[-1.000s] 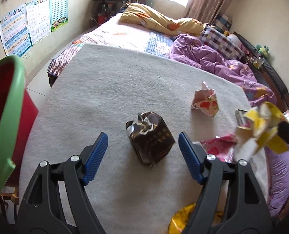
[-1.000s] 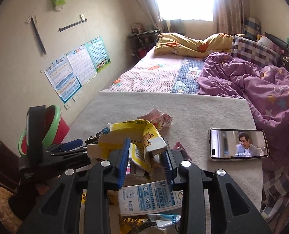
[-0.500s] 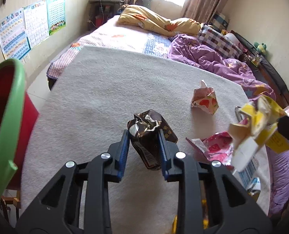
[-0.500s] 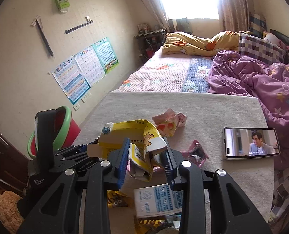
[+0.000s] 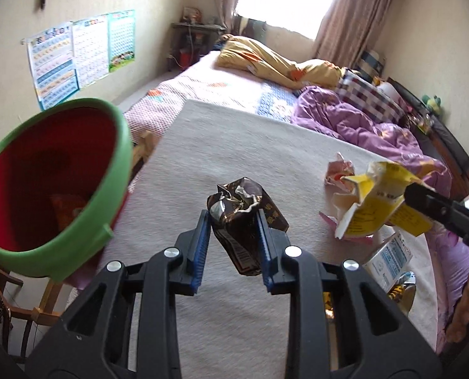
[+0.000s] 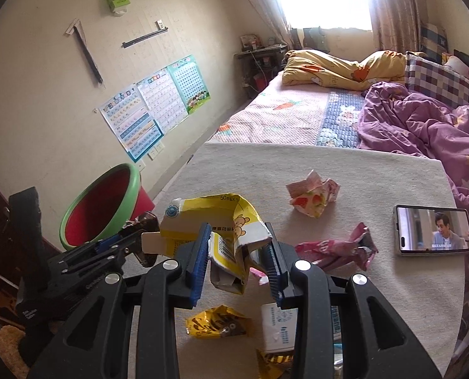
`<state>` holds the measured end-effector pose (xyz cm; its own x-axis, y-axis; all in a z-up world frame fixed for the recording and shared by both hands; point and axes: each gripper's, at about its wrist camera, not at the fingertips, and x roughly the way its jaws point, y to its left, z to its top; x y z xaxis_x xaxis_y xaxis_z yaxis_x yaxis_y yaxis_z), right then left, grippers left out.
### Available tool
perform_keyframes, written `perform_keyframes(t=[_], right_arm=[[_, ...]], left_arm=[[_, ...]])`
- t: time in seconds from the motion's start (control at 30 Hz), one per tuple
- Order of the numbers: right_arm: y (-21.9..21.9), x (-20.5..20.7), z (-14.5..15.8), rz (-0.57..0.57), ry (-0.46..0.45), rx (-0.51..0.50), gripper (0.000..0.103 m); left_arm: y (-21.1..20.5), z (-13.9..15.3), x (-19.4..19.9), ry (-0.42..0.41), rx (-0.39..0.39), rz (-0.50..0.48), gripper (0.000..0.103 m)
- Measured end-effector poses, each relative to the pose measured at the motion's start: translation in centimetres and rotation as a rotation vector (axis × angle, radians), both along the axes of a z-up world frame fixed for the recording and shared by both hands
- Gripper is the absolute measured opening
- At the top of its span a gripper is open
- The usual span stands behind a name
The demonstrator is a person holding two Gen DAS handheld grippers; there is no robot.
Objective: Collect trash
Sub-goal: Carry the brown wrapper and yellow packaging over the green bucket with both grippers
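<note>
The left gripper [image 5: 233, 237] is pinched on a crumpled brown snack wrapper [image 5: 244, 211], its blue pads pressed against both sides, and the wrapper is off the beige-covered worktop [image 5: 234, 139]. To its left, close to the camera, is a red bin with a green rim [image 5: 51, 186]; something orange lies at the bottom, too dim to make out.

The right gripper [image 6: 239, 262] is clamped on a torn yellow carton [image 6: 225, 227], which sticks up between its pads above the worktop. From the right wrist view the left gripper is at the lower left, its wrapper just beside the bin's rim.

More trash lies on the worktop: a crumpled pink strawberry-print wrapper [image 6: 313, 197] towards the far side, a pink foil wrapper [image 6: 342, 249] just right of the right gripper, a yellow snack packet [image 6: 217, 322] and a white and blue box [image 6: 282, 325] near the camera beneath the gripper's arms. A smartphone [image 6: 433, 229] lies flat near the worktop's right edge, its screen lit. Beyond the worktop is a bed with a purple quilt [image 6: 424, 126] and a yellow blanket [image 6: 338, 66].
</note>
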<state>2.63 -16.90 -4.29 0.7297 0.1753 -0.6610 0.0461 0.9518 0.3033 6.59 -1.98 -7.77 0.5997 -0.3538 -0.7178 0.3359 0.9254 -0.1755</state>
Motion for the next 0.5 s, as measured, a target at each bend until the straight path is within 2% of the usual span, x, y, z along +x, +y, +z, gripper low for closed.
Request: perform_keyframes(t=[0.2, 0.5], right_arm=[[1.5, 0.5, 0.0, 0.033, 0.004, 0.000, 0.032], [3.6, 1.0, 0.1, 0.069, 0.006, -0.001, 0.033]], left_arm=[[1.6, 1.3, -0.9, -0.050, -0.001, 0.057, 0.027], [3.3, 2.3, -1.0, -0.074, -0.002, 0.081, 0.027]])
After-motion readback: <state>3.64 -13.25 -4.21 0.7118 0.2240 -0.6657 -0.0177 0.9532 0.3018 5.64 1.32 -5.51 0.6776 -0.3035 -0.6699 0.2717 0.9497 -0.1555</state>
